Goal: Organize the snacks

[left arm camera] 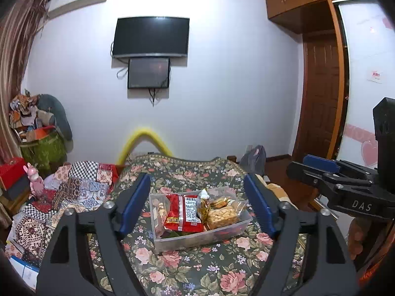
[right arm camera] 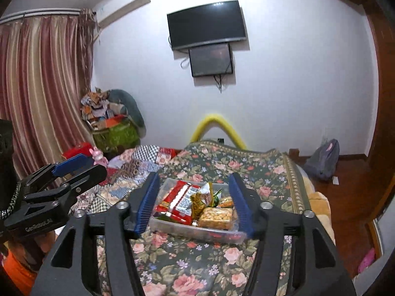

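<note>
Closest in, the left gripper (left arm camera: pixel 197 203) has its blue-padded jaws spread wide with nothing between them, and the right gripper (right arm camera: pixel 195 204) sits a bit narrower but just as empty. Both hang above the floral bedspread (left arm camera: pixel 187 268), aimed slightly down at the same spot, which reads like hands backed off from a finished job rather than lining up a grab.

Just past the fingertips sits the clear rectangular plastic tub (left arm camera: pixel 172 243), flat on the bedspread, and that's where the snacks are: a red foil packet with a white label (left arm camera: pixel 185 212) standing on edge at the left-middle, a crinkly gold-and-silver wrapper (left arm camera: pixel 205 201) wedged beside it, and a wrapped block of peanut brittle (left arm camera: pixel 222 217) on the right. Packing them on edge probably lets more fit.

Further back there's a patchwork quilt (left arm camera: pixel 74 185), then a wall-mounted black TV (left arm camera: pixel 151 37).
</note>
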The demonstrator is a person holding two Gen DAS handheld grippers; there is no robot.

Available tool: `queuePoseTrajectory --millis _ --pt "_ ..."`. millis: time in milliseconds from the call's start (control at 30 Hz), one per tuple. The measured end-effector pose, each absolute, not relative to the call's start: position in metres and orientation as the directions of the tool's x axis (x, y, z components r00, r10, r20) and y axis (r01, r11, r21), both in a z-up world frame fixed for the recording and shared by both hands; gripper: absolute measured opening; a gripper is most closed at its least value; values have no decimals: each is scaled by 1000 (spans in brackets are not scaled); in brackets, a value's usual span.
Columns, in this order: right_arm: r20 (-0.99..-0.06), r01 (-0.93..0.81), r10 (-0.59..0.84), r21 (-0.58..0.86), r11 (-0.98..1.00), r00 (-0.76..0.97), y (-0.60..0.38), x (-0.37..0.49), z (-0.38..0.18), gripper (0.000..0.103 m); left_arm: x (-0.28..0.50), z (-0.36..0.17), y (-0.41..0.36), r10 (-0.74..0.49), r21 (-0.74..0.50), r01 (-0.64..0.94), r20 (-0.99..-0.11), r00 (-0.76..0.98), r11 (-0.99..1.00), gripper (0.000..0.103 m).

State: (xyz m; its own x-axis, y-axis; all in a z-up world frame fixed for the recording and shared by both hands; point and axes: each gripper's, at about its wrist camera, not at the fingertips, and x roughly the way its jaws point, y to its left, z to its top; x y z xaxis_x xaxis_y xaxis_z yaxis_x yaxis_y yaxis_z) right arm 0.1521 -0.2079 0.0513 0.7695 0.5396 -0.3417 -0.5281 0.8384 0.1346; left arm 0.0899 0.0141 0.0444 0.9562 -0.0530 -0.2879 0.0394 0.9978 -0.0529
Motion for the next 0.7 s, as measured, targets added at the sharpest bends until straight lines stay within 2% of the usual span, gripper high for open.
queuePoseTrajectory --millis 167,400,467,700 --pt "-317 -516 521 108 850 792 -211 138 53 80 72 49 9 -53 -45 42 -273 961 998 91" --pt "-310 -497 502 102 862 807 -215 130 52 89 61 50 9 -53 -56 39 -264 963 998 97" --pt "-307 -485 490 97 869 816 -216 130 50 100 57 49 8 -45 -54 31 -261 964 998 100" --pt "-296 -473 470 65 879 832 -217 115 46 103 54 44 7 -36 -46 25 -259 965 999 102"
